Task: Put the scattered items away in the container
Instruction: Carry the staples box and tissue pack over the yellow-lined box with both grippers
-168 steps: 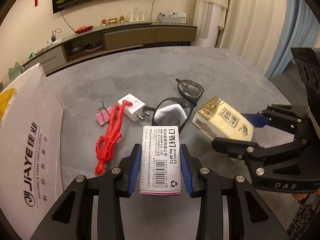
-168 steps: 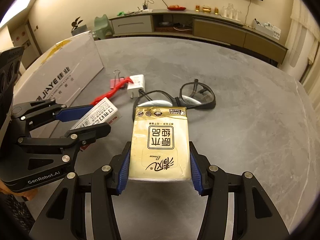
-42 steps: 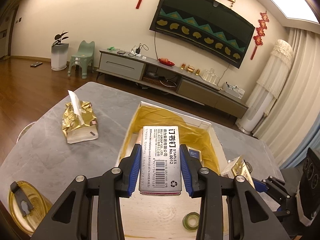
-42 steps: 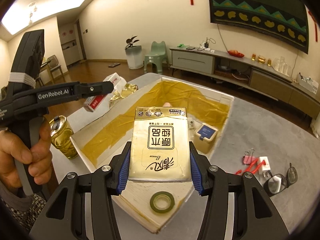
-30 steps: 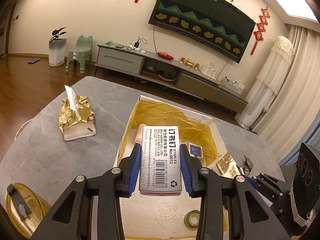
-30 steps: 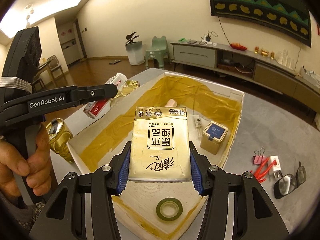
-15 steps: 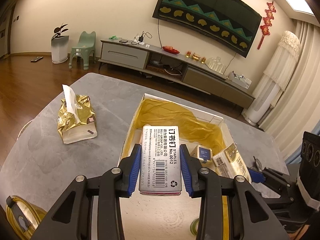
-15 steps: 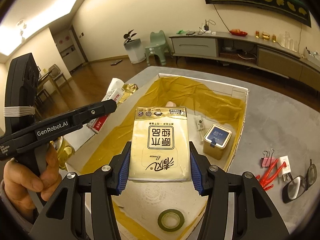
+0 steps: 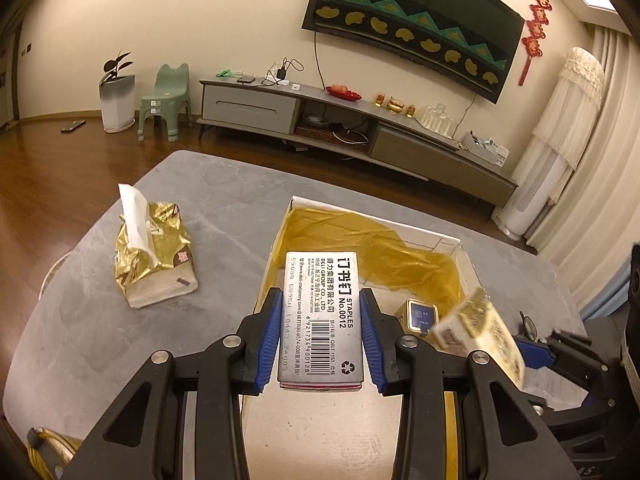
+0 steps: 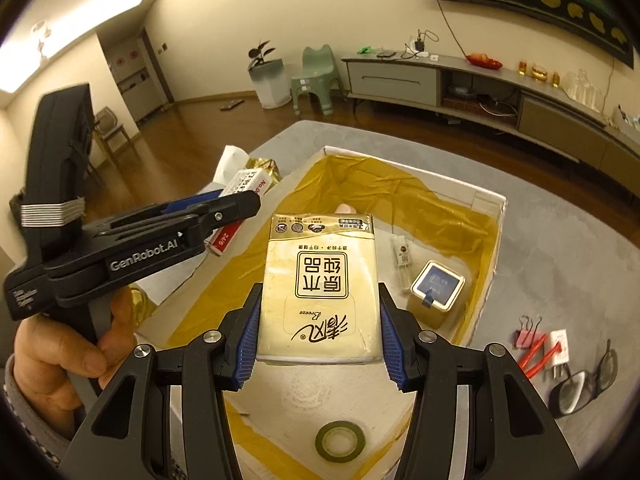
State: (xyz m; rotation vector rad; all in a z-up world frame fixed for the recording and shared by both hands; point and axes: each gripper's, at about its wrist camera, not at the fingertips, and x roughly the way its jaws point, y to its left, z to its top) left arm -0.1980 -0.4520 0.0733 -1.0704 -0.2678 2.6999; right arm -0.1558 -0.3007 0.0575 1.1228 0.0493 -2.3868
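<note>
My left gripper (image 9: 320, 340) is shut on a grey staples box (image 9: 320, 312), held above the near end of the white container (image 9: 372, 211) with yellow tape lining. My right gripper (image 10: 318, 332) is shut on a yellow pocket tissue packet (image 10: 320, 288), also held above the container (image 10: 490, 198). In the left wrist view the packet (image 9: 476, 332) shows blurred over the container's right side. The right wrist view shows the left gripper (image 10: 236, 206) with the staples box (image 10: 245, 187) over the container's left wall. Inside the container lie a gold tin with a blue top (image 10: 438, 280), a small lighter (image 10: 404, 260) and a tape roll (image 10: 340, 440).
On the grey table right of the container lie a pink binder clip (image 10: 528, 334), a red clip (image 10: 536, 356), a white charger (image 10: 558, 344) and glasses (image 10: 580, 384). A gold tissue pack (image 9: 154, 256) sits left of the container. A hand (image 10: 80, 344) holds the left gripper.
Both grippers carried their items from the scattered pile to above the container. In the last half second the tissue packet moved farther in over the container; both stay shut.
</note>
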